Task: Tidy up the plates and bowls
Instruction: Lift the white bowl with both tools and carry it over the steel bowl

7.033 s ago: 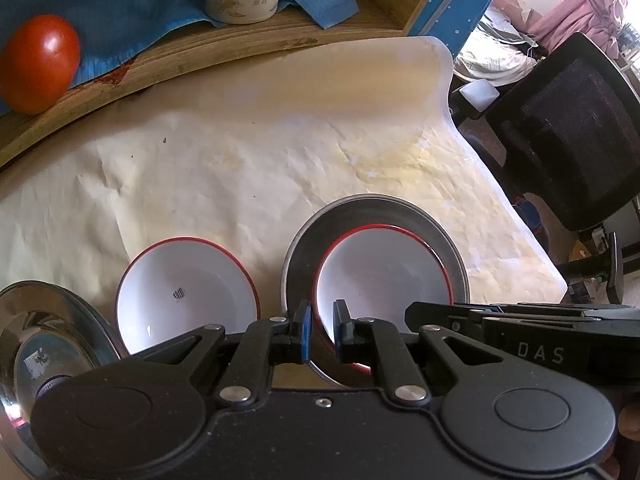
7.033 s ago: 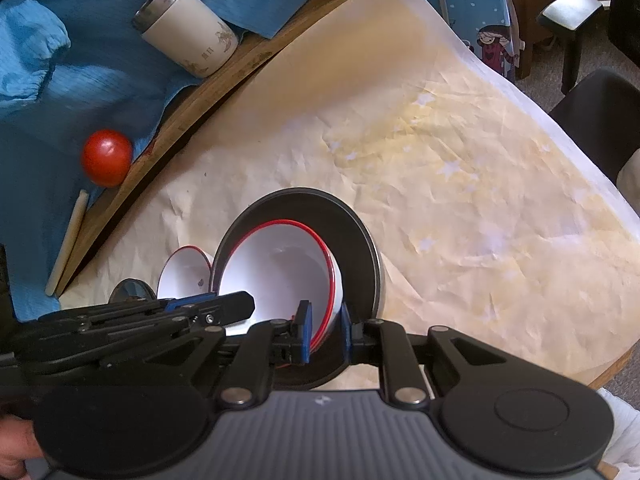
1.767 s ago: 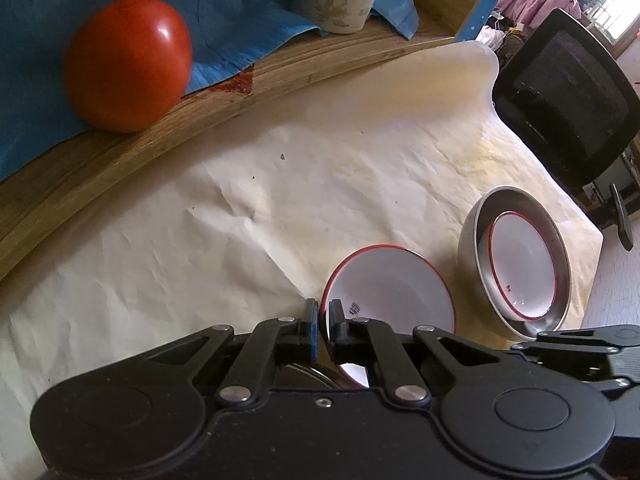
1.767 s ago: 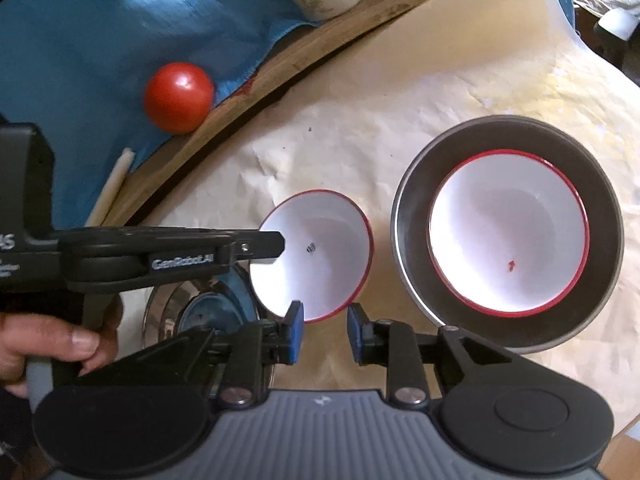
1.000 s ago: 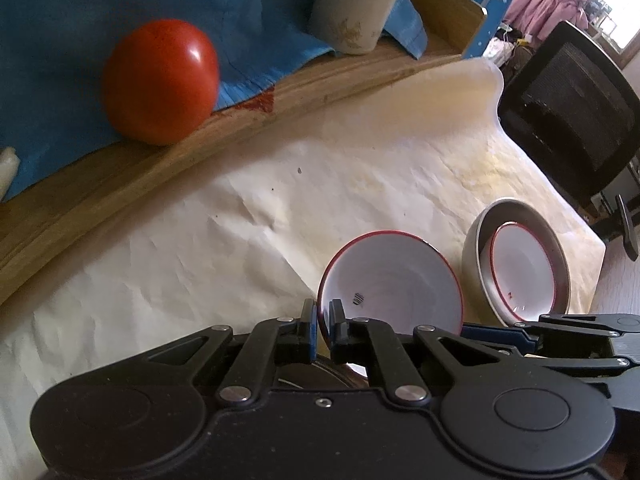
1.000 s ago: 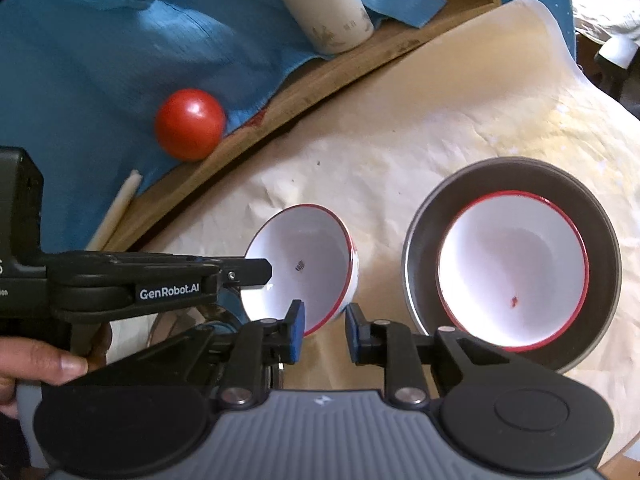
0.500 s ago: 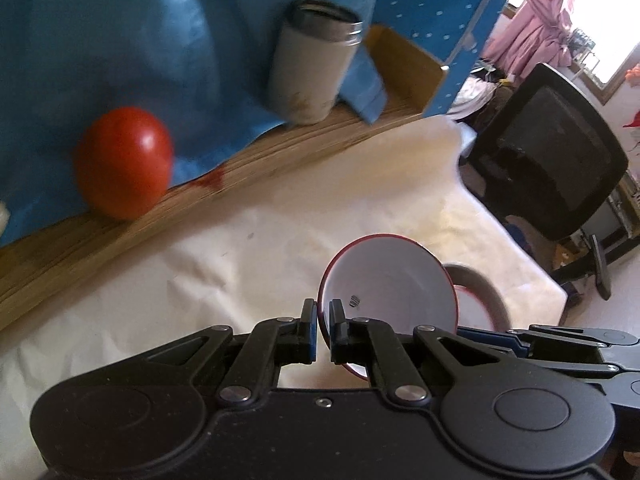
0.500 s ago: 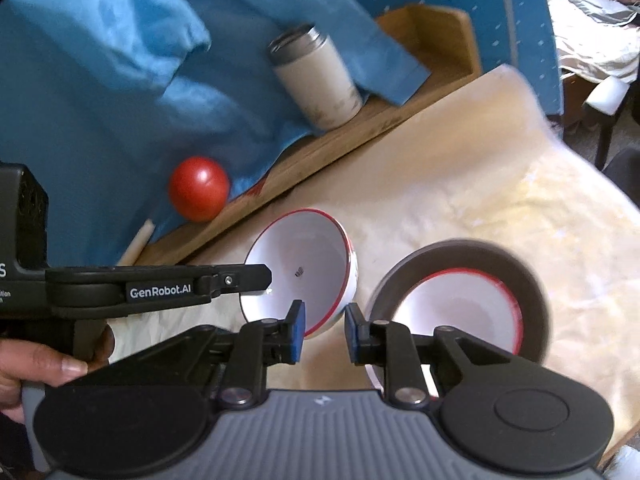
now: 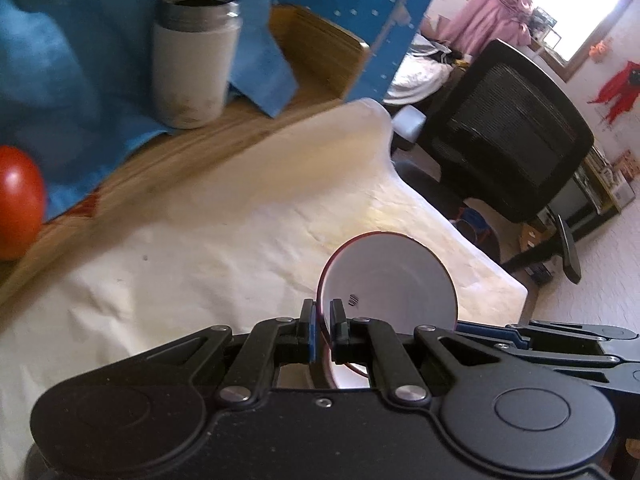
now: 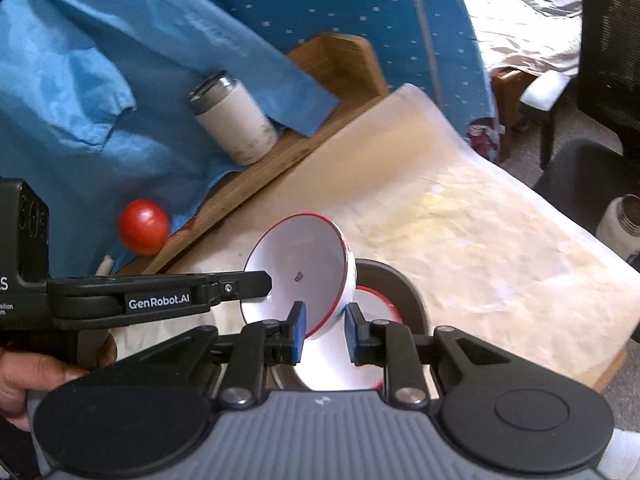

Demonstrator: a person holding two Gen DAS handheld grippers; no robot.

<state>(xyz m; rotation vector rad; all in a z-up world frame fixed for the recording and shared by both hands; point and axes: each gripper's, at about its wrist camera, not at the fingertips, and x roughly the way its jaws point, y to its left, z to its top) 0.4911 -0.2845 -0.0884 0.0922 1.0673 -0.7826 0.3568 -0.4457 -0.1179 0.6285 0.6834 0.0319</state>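
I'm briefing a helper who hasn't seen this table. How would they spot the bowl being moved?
Find the cream paper sheet covering the table. Above its near edge, the left gripper pinches a white bowl by its rim, tilted in the air. Unlike the other red-rimmed bowl, it isn't nested in the grey dish.
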